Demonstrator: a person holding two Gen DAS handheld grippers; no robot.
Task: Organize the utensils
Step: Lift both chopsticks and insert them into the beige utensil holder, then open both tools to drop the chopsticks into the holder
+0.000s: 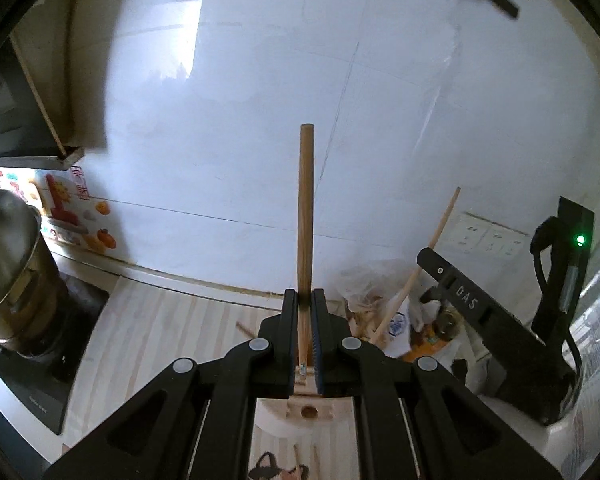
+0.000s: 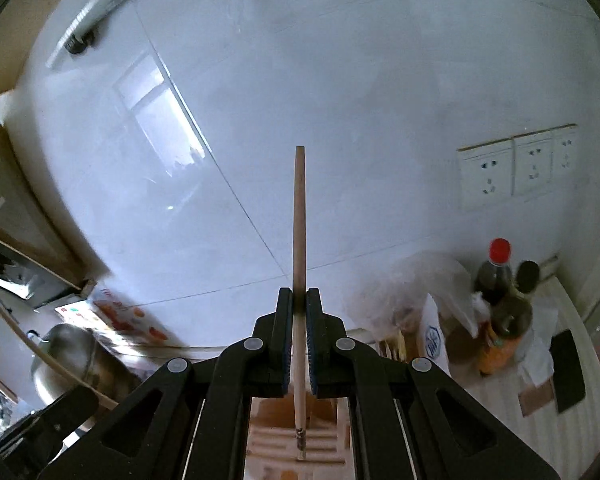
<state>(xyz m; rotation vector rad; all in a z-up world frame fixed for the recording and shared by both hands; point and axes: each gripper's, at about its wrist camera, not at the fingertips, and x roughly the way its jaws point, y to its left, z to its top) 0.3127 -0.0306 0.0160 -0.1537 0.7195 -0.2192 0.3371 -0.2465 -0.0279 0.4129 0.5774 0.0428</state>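
Observation:
My left gripper (image 1: 304, 300) is shut on a wooden utensil handle (image 1: 306, 208) that stands upright between the pads, its lower end over a pale wooden holder (image 1: 309, 402) with a round hole. My right gripper (image 2: 299, 300) is shut on a thinner wooden stick (image 2: 299, 220), also upright, its lower end above a slotted wooden rack (image 2: 296, 444). The right gripper (image 1: 496, 320) also shows at the right of the left wrist view, with its stick (image 1: 424, 264) slanting up. The utensil heads are hidden.
A steel pot (image 1: 12, 272) sits on a black stove (image 1: 32, 384) at left. Plastic bags (image 1: 380, 296), a red-capped bottle (image 2: 496, 272) and a dark bottle (image 2: 516, 304) stand by the white tiled wall, under wall sockets (image 2: 516, 168). A black phone-like object (image 2: 566, 368) lies on the counter.

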